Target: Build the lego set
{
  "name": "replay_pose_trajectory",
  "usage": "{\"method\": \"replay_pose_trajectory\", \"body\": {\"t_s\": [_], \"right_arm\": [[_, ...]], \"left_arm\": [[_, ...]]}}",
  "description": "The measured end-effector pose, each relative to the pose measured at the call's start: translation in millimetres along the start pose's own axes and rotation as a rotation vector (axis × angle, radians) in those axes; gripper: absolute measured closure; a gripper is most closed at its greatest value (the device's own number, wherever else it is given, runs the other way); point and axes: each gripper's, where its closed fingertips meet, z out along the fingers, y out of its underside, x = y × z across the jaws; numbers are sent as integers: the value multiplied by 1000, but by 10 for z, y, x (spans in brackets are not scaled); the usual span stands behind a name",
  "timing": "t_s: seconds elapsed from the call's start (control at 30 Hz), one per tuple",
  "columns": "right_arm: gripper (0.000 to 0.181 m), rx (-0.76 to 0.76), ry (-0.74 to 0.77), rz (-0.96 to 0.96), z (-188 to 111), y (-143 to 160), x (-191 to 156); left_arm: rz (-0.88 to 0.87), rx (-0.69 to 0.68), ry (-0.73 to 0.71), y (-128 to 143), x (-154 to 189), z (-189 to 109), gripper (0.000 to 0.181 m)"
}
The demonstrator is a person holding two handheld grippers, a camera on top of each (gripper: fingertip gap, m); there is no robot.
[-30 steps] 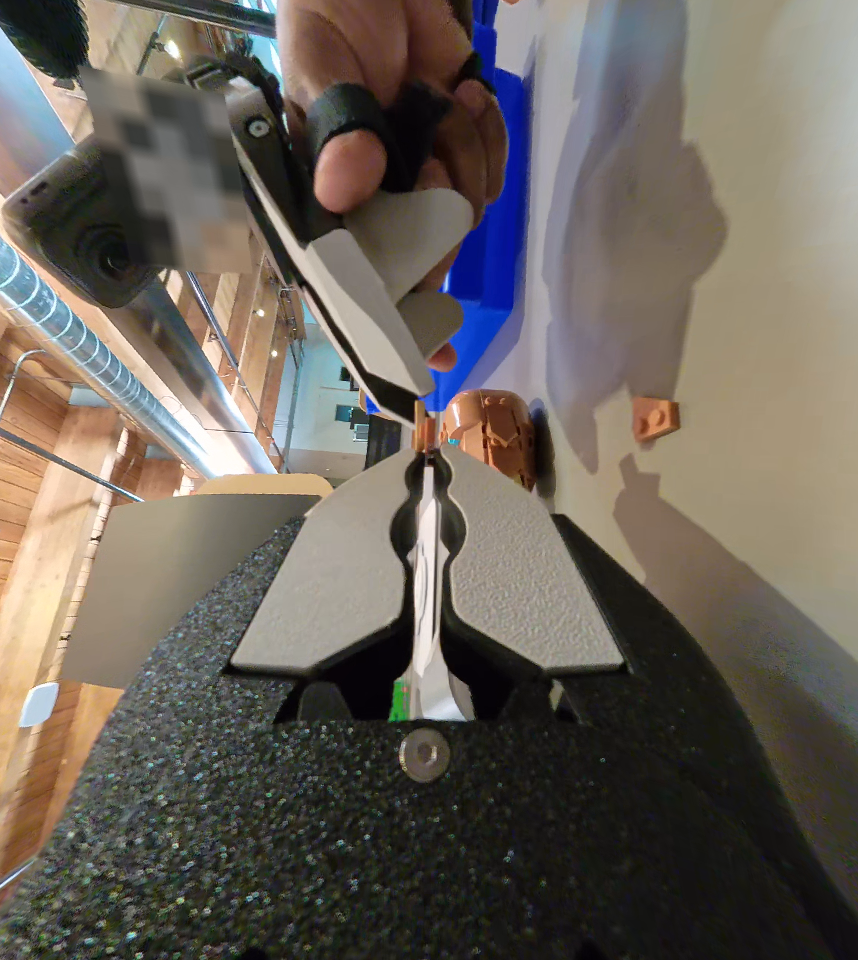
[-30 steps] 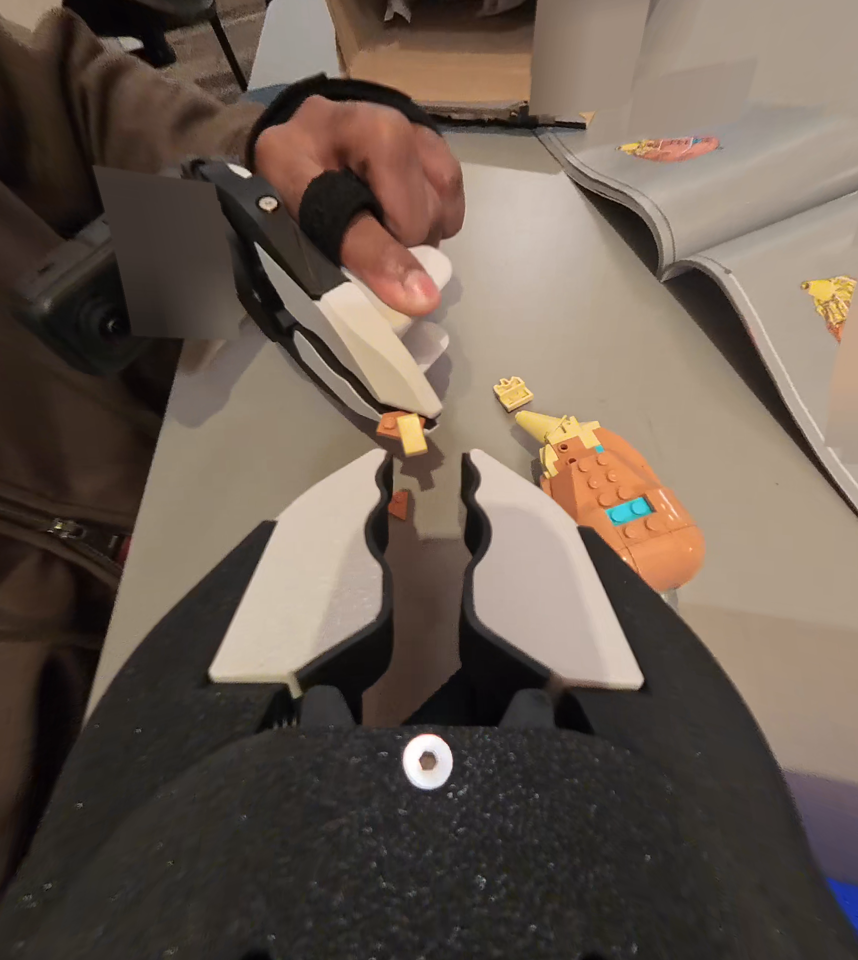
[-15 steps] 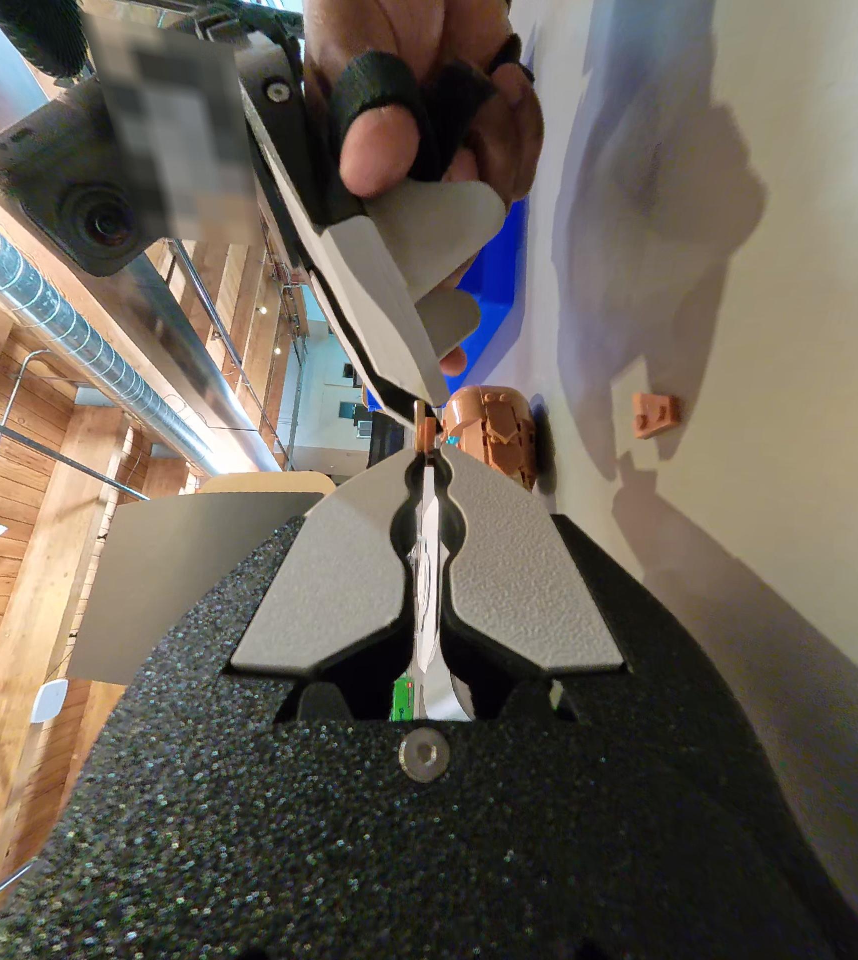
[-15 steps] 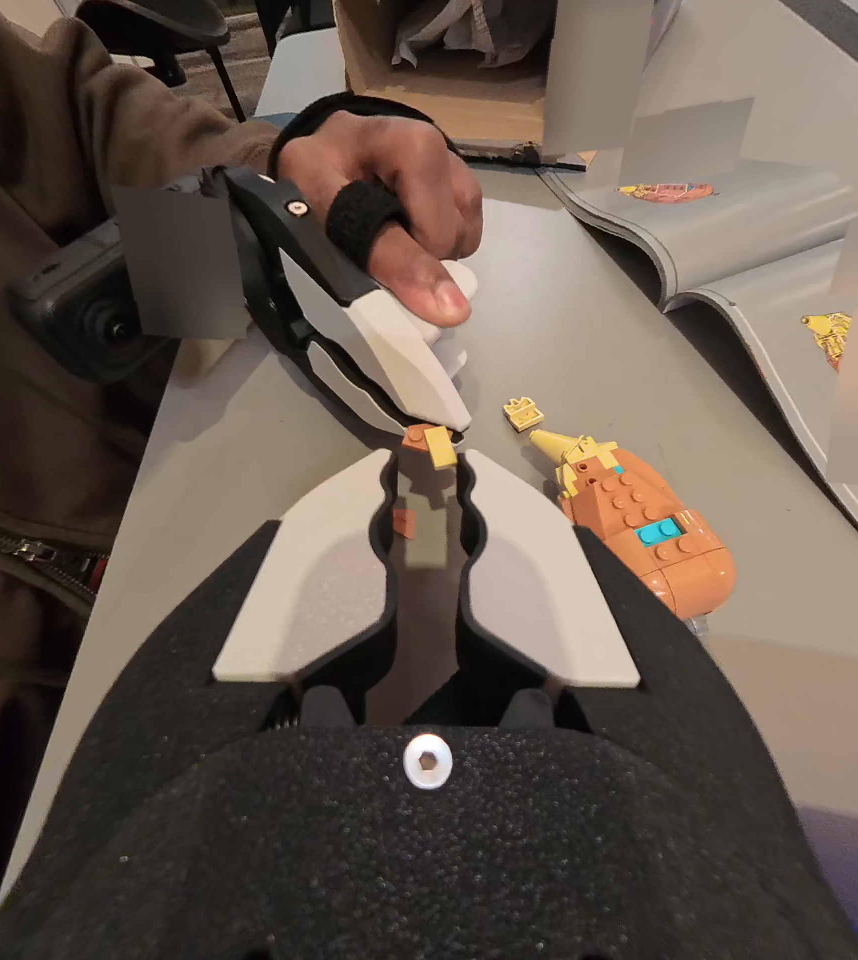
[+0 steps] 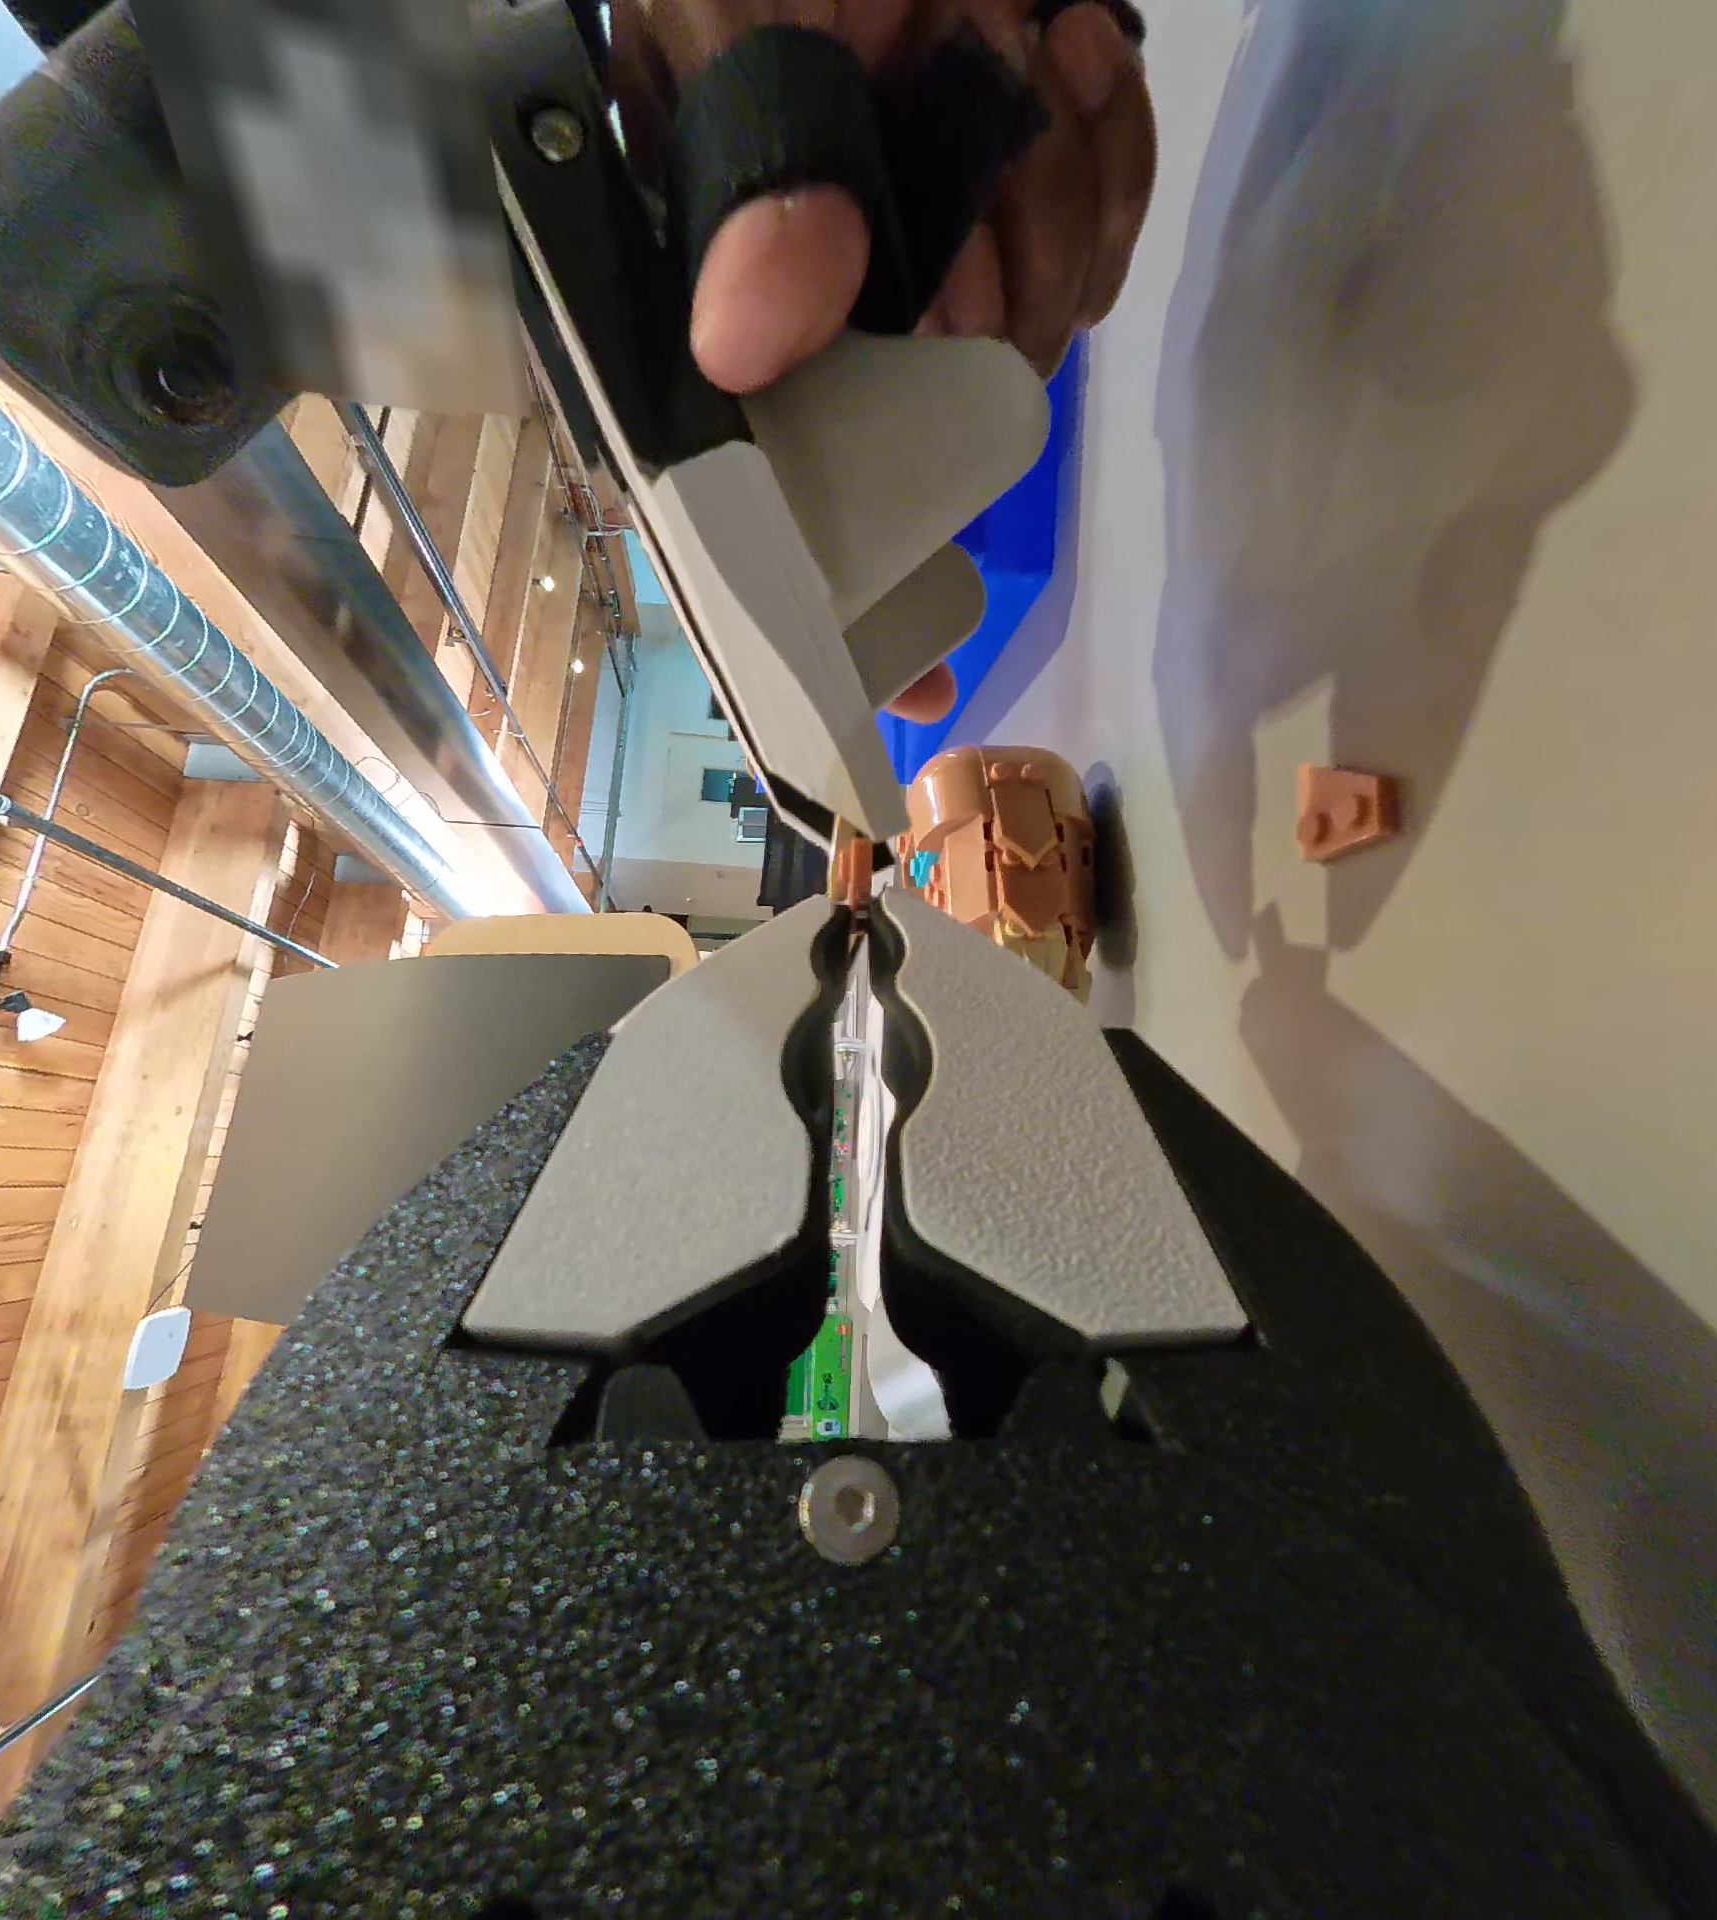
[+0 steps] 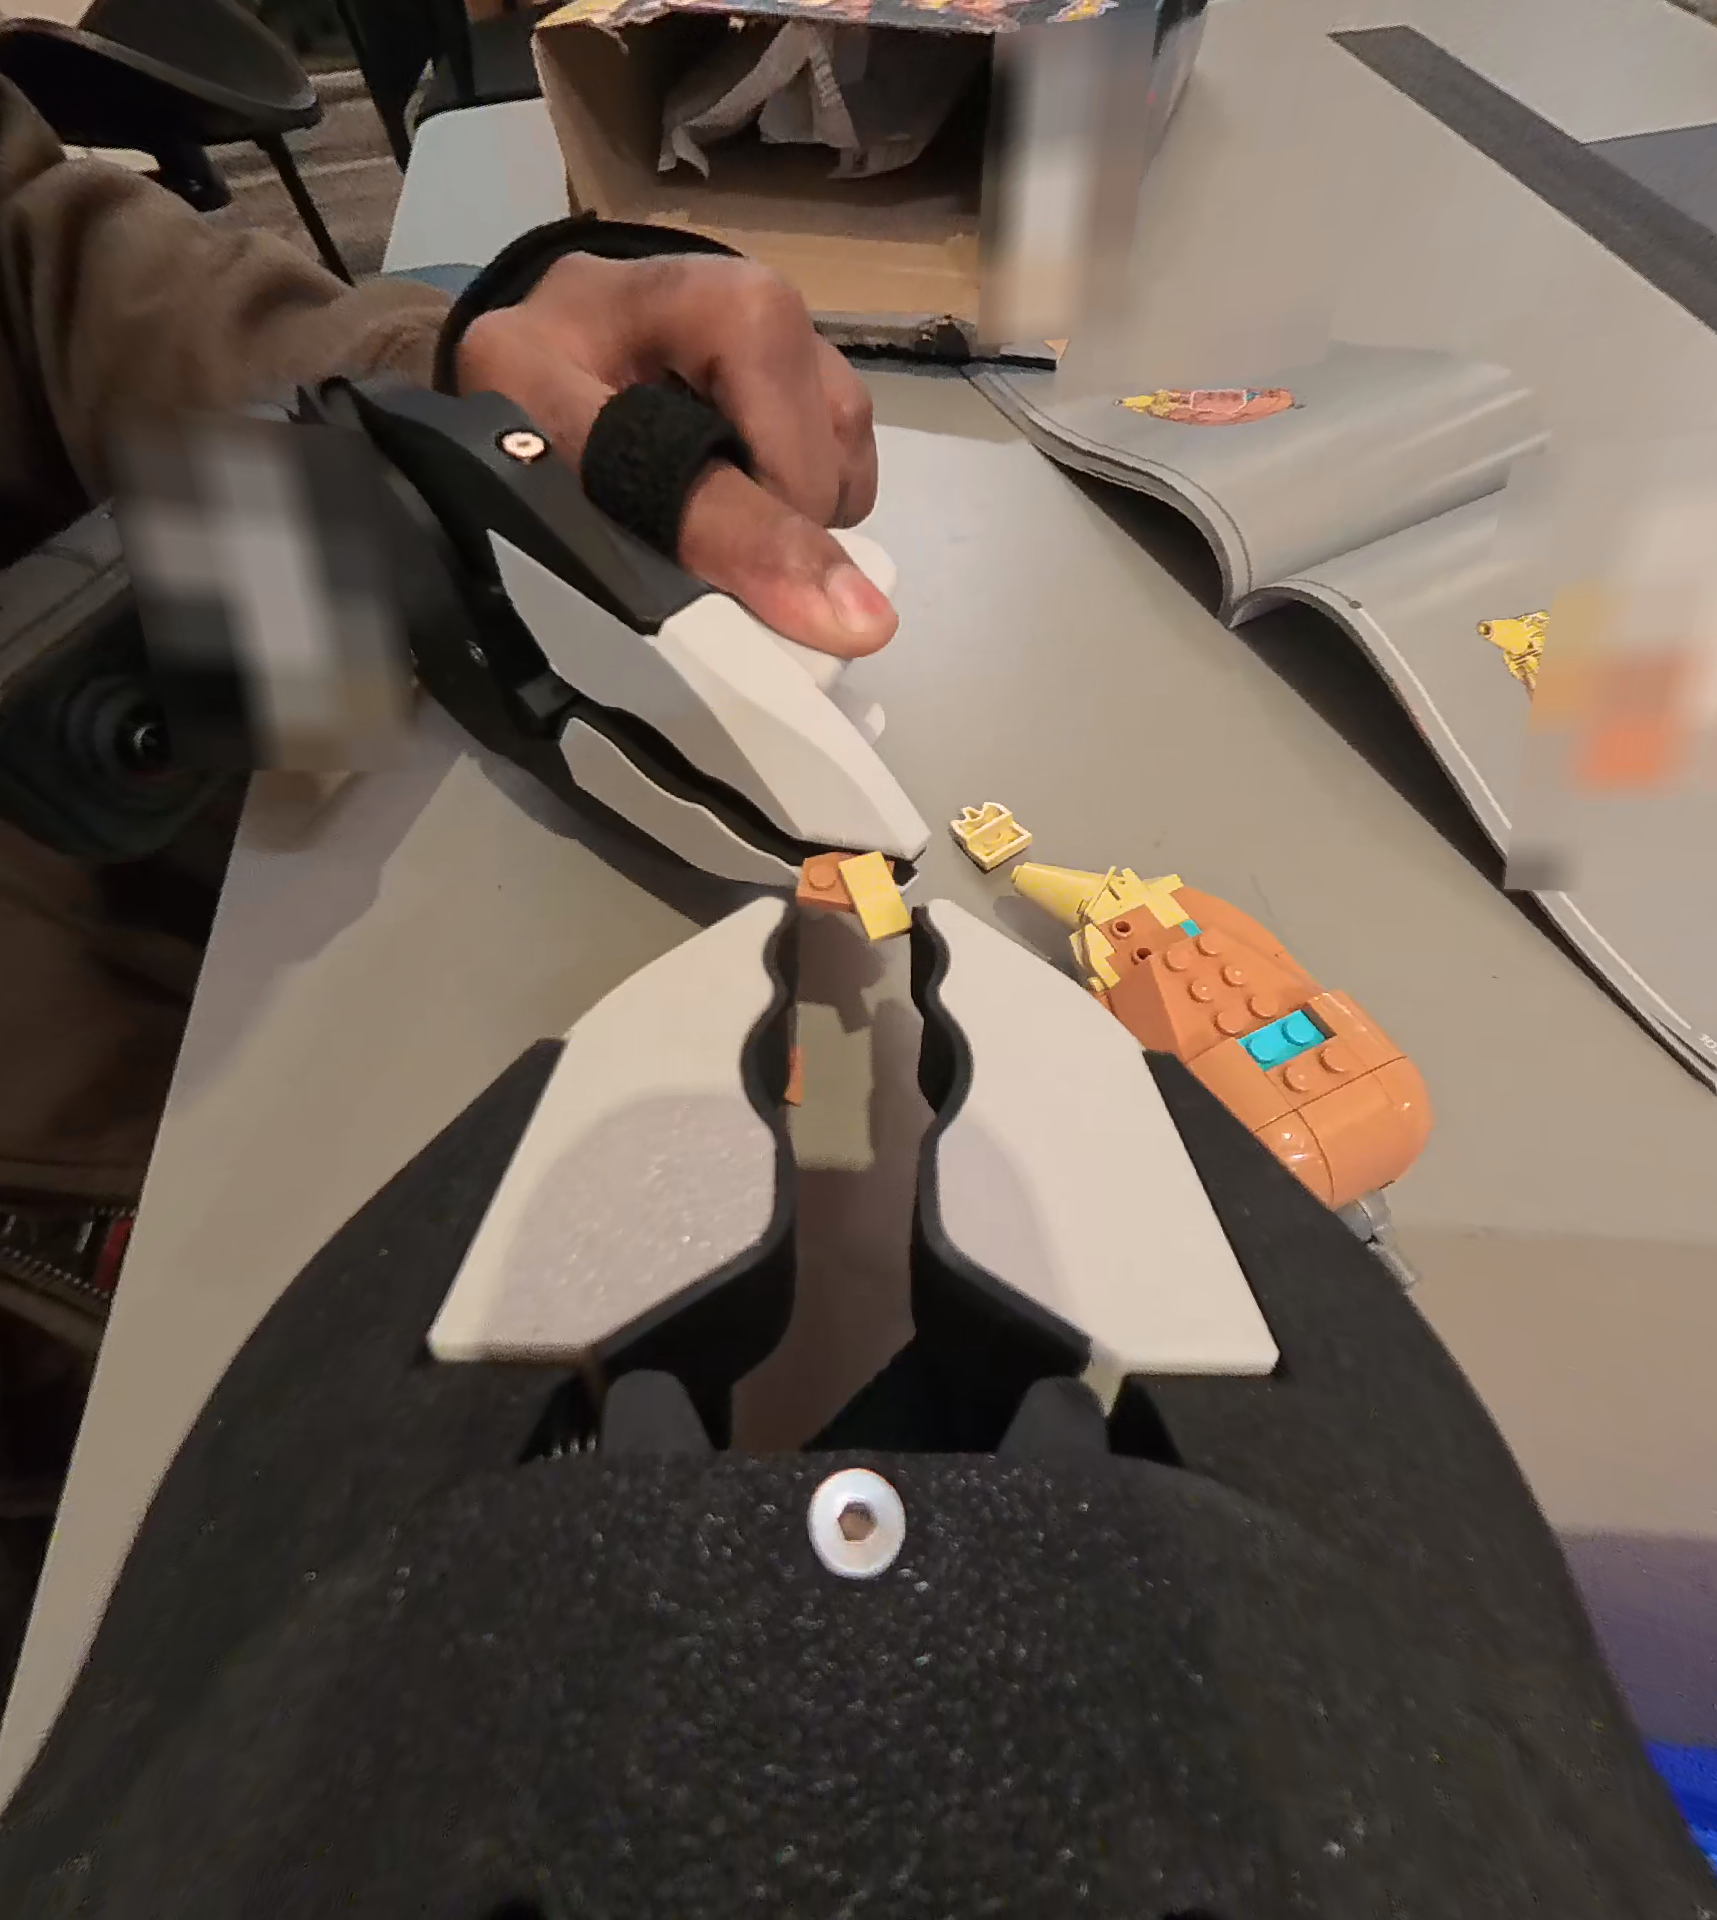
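The table point(image 6: 1093, 665) is grey and matte, and on it an open booklet point(image 6: 1373, 488) with grey pages lies beside a torn cardboard box point(image 6: 781, 156). In the left wrist view the room has wooden plank walls and a ribbed silver duct point(image 5: 158, 613). The left gripper point(image 6: 895, 862) has pale, grainy fingers with wavy black inner edges; its jaws are closed on a small piece point(image 6: 854, 883) made of a brown plate and a yellow plate. The right gripper point(image 6: 854, 914) has its jaws open, the tips on both sides of this piece. A rounded orange model point(image 6: 1259, 1039) with studs rests just right of it, and a small yellow brick point(image 6: 989, 831) is near.
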Motion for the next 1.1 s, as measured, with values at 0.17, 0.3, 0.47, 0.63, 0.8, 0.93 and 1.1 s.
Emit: {"method": "replay_pose_trajectory", "body": {"t_s": [0.17, 0.3, 0.47, 0.63, 0.8, 0.93, 1.1], "right_arm": [[161, -8, 18, 5, 6, 22, 7], [161, -13, 28, -3, 2, 24, 7], [148, 0, 5, 24, 1, 11, -1], [140, 48, -59, 152, -31, -26, -12], [144, 164, -99, 327, -92, -117, 48], [145, 180, -22, 275, -52, -100, 70], [147, 254, -59, 363, -69, -209, 13]], "left_arm": [[19, -4, 4, -1, 15, -1, 178], [27, -5, 0, -3, 9, -3, 178], [20, -1, -9, -11, -15, -12, 178], [19, -17, -45, 16, -84, -25, 178], [16, -44, -83, 55, -148, -25, 178], [8, -73, -127, 85, -225, -25, 178], [87, -95, -179, 75, -275, -30, 178]]}}
